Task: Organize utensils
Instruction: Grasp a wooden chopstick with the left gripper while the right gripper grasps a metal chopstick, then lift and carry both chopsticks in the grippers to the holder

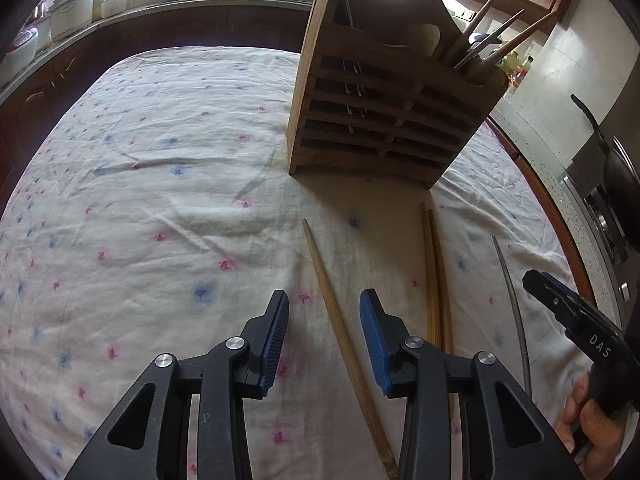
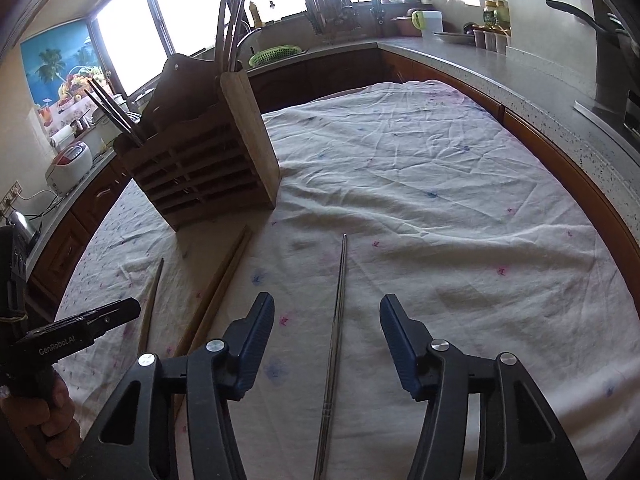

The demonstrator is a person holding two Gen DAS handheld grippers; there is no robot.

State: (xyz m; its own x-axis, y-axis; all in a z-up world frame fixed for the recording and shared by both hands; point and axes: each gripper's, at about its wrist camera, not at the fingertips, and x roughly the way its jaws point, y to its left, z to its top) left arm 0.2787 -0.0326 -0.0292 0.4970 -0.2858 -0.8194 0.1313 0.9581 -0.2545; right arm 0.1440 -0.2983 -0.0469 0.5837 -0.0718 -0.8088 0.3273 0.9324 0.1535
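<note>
Slim wooden chopstick (image 1: 340, 332) — tapered, pale

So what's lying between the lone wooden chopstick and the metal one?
A pair of wooden chopsticks, side by side on the cloth. Both views show it.

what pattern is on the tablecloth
White tablecloth scattered with small pink and blue flowers; clearest in the left wrist view.
</note>
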